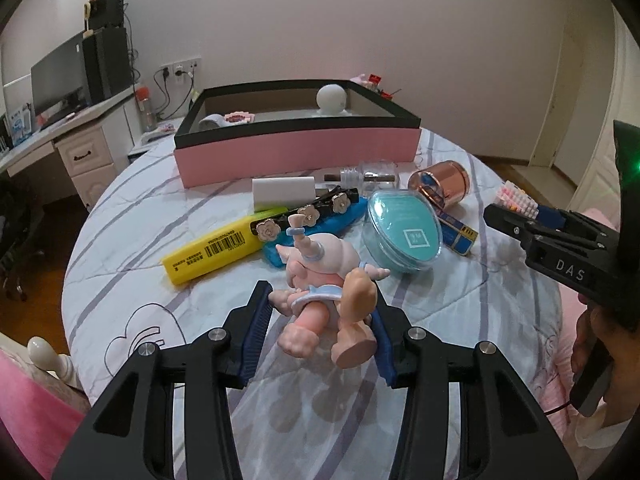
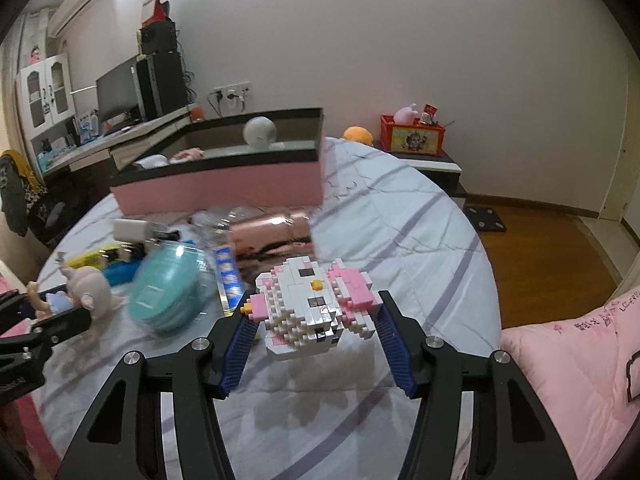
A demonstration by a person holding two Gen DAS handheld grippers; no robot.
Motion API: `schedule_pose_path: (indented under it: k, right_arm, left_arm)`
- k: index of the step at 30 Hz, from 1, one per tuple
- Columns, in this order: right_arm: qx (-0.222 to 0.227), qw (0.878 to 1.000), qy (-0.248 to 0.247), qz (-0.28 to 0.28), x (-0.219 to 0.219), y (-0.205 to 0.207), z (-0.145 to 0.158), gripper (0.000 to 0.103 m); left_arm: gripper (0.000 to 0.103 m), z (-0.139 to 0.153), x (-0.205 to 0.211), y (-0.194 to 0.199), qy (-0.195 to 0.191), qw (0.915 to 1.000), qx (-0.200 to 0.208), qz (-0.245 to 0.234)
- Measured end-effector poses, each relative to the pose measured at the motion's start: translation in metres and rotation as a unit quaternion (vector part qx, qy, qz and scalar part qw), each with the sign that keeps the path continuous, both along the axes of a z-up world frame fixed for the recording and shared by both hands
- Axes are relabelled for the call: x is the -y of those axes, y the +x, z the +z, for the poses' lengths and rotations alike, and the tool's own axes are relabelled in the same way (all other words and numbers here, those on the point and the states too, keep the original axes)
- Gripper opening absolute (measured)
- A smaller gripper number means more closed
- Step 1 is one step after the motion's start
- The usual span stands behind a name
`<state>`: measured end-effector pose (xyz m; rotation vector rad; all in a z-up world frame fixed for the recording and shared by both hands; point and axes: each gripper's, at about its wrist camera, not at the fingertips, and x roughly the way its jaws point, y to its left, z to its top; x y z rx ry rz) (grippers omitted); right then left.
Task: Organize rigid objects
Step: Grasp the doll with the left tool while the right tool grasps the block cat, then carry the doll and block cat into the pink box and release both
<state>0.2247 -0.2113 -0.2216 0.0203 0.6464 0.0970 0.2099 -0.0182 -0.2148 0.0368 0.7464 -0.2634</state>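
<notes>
My left gripper (image 1: 320, 300) is shut on a pink doll figurine (image 1: 324, 280), which hangs just above the striped bed cover. In the right wrist view the same doll (image 2: 86, 292) shows at the far left, in the left gripper's fingers (image 2: 60, 324). My right gripper (image 2: 314, 300) is shut on a white and pink block-built cat figure (image 2: 316, 304), raised off the cover. From the left wrist view the right gripper (image 1: 516, 220) enters at the right with the block figure (image 1: 516, 200) between its tips. A pink box with a black rim (image 1: 296, 152) stands open at the back, with a white ball (image 1: 331, 98) inside.
Loose on the cover lie a yellow pack (image 1: 216, 252), a blue item (image 1: 320, 224) under a flowered hair clip (image 1: 308, 212), a white block (image 1: 284, 192), a teal oval case (image 1: 404, 232), a copper tin (image 1: 440, 184) and a clear bottle (image 1: 368, 176). A desk (image 1: 60, 136) stands left.
</notes>
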Motion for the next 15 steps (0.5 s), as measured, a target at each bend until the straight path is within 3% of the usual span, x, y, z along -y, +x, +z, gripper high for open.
schedule_pose_path:
  k: [8,15]
  right_arm:
    - [0.02,1.0,0.009,0.019,-0.014,-0.009,0.018,0.059]
    - [0.049,0.998,0.014,0.036,-0.028,-0.014,0.041,0.06]
  left_arm:
    - [0.046,0.016,-0.006,-0.011,-0.008,0.9997,0.022,-0.002]
    - [0.046,0.047,-0.005,-0.017,0.001,0.997,0.077,0.01]
